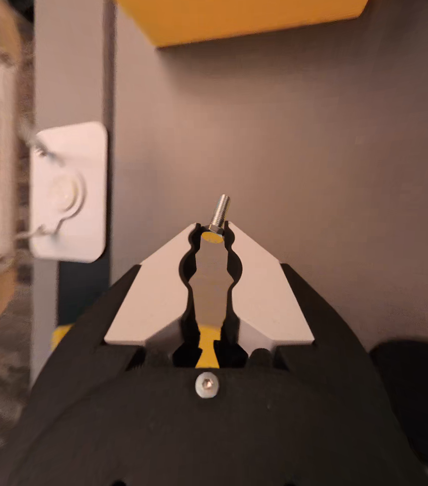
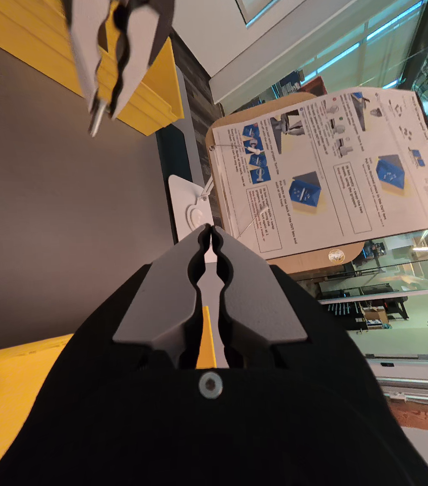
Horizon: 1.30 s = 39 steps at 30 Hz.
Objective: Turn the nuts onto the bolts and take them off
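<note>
Left claw (image 1: 212, 231) is pinching a silver bolt (image 1: 216, 218) by its hex head at the very tips, threaded shank sticking out forward over the grey surface (image 1: 286, 157), no nut on it. Right claw (image 2: 211, 231) is sitting with tips pressed together, gripping nothing visible, pointing toward a white plate (image 2: 184, 200) at the surface edge; a yellow bin (image 2: 152, 105) is lying behind the bolt.

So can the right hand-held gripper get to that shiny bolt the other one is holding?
Probably yes. The silver threaded metal bolt sticks out bare from the left hand-held gripper, with nothing between it and the right hand-held gripper. But that one's fingertips are closed and look empty, so there's no nut to put on.
</note>
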### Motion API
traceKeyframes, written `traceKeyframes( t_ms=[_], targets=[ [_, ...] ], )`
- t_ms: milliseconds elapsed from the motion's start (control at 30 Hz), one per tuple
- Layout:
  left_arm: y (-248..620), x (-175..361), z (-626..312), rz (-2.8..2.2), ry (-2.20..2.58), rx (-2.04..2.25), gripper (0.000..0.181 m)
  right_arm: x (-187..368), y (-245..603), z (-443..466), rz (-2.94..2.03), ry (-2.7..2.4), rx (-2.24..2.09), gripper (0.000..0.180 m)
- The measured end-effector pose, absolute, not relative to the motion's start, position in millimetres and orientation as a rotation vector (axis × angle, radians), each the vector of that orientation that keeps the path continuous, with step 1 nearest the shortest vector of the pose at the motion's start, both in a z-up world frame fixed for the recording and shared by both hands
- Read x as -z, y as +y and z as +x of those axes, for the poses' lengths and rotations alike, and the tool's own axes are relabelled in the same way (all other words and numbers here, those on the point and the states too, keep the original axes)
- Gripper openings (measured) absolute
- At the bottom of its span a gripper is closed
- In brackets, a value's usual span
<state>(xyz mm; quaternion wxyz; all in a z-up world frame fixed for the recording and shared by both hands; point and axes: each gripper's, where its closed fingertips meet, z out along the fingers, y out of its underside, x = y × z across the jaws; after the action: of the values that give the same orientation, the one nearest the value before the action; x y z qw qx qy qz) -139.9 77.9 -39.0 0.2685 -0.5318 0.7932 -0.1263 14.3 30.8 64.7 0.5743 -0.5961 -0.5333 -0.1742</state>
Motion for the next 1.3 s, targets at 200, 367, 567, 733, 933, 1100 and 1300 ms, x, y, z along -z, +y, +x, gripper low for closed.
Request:
traceKeyframes(
  t_ms=[200, 367, 567, 733, 933, 1100, 1300],
  targets=[
    [32, 106, -96, -1.499, 2.119, 0.411, 0.016, -75, 21, 9, -1.352, -1.251, 0.39, 0.0],
    [23, 132, -99, -1.612, 2.104, 0.455, 0.016, -79, 16, 6, -1.332, -1.248, 0.355, 0.0],
    [7, 153, -108, -1.648, 2.162, 0.481, 0.016, -71, 22, 9, -1.366, -1.262, 0.372, 0.0],
    [-4, 106, -103, -1.604, 2.022, 0.728, 0.027, -69, 25, 18, -1.393, -1.249, 0.396, 0.0],
    [70, -7, -216, -1.623, 1.716, 0.455, 0.034, -67, 28, 25, -1.413, -1.241, 0.44, 0.0],
    [94, 22, -315, -1.819, 1.653, 0.46, 0.028, -55, 36, 26, -1.457, -1.265, 0.47, 0.0],
    [120, 66, -328, -1.819, 1.763, 0.431, 0.027, -28, 51, 30, -1.552, -1.32, 0.542, 0.0]
  ],
)
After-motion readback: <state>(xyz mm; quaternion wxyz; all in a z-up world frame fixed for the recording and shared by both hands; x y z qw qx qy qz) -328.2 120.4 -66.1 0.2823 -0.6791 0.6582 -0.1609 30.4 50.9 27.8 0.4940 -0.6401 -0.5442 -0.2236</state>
